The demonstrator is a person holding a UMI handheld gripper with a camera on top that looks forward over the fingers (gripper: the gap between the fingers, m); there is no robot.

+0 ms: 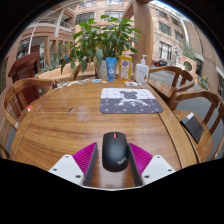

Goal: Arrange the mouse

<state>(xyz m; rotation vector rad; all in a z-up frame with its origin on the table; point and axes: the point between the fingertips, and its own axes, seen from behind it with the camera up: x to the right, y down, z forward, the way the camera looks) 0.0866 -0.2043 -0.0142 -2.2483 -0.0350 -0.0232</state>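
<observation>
1. Nearest to us, the tongs (114,160) show their two magenta pads (85,157), one on each side of a black mouse (115,150).
2. We see the mouse sitting between the pads, its body pointing straight ahead along the tongs, with a small red mark on its top.
3. Both pads appear to lie right against the mouse's sides, so we read the tongs as clamped on the mouse.
4. We cannot tell whether the mouse rests on the wooden table (60,120) or is lifted off it.
5. Beyond the tongs, well ahead of the mouse, a grey mouse mat (130,100) with a dark printed figure lies flat on the table.
6. Farther still, past the mat, we see a potted plant (105,45) in a blue pot, with a clear bottle (142,70) just beside it to the right.
7. Wooden chairs (25,100) stand around the table on both sides of the tongs.
8. Behind everything, large windows show buildings outside.
</observation>
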